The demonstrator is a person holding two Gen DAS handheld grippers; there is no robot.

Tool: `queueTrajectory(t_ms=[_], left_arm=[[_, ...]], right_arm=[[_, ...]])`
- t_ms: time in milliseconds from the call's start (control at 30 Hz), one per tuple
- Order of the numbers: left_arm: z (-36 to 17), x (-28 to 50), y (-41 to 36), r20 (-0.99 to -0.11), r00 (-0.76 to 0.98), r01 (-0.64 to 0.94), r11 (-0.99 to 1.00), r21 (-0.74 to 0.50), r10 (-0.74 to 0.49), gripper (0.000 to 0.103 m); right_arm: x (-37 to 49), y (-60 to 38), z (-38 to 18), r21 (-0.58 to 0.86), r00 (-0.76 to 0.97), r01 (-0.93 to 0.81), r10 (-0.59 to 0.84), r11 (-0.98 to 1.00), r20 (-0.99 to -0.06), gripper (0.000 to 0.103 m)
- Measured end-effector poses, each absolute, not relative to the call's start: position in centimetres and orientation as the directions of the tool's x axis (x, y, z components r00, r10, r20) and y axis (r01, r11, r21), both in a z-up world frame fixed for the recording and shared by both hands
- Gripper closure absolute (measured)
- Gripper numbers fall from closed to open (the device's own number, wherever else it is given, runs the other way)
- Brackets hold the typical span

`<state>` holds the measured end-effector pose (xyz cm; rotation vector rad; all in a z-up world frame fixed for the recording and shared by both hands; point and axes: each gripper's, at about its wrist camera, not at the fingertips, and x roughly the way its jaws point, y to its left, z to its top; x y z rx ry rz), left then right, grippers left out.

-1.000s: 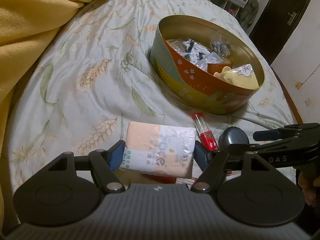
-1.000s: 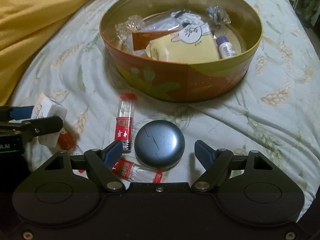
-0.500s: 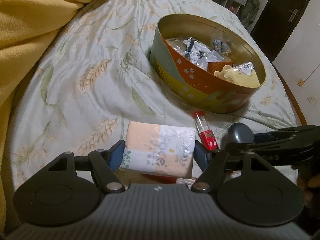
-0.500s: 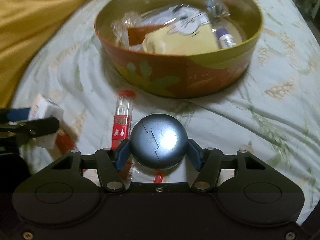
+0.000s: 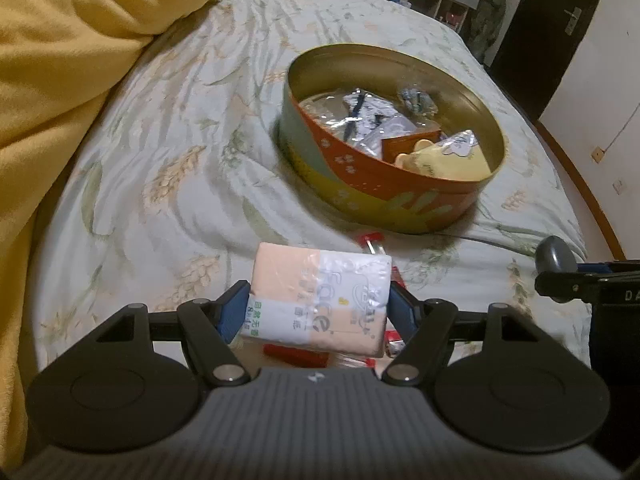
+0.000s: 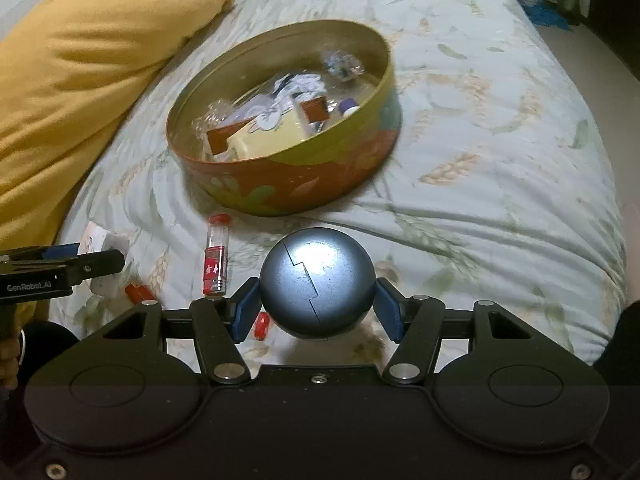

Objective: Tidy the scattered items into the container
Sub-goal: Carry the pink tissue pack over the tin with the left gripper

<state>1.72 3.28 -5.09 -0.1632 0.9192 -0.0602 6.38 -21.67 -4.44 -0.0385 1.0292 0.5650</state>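
Observation:
My left gripper [image 5: 318, 306] is shut on a peach-and-white tissue pack [image 5: 320, 300], held just above the bedsheet. The round orange-and-yellow tin [image 5: 384, 196] lies beyond it with several small packets inside. In the right wrist view, my right gripper [image 6: 316, 308] is shut on a round grey-blue case [image 6: 316, 284], raised off the sheet in front of the tin [image 6: 280, 188]. A red-capped clear tube [image 6: 217, 256] lies on the sheet left of the case. Two more red-capped tubes [image 6: 138, 292] [image 6: 262, 326] lie nearer me. The left gripper [image 6: 100, 262] shows at that view's left edge.
A thick yellow blanket [image 5: 60, 80] is piled along the left side of the bed. The floral sheet [image 6: 480, 140] drops away at the right edge. A dark door [image 5: 560, 20] and a shelf stand beyond the bed. A hand [image 6: 8, 364] shows at the lower left.
The right gripper closed on the round case and lifted it, swinging so the tin now sits to its left. The left gripper rose a little with the tissue pack.

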Motion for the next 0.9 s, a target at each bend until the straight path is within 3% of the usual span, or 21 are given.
queueTrajectory(t_ms=[900], left_arm=[[3.0,7.6,-1.9,-0.718,0.688,0.114,0.993,-0.042,-0.110,0.029]], right_arm=[[5.2,-24.4,-6.1,0.412,0.373,-0.397,0.554,0.820,-0.744,0.045]])
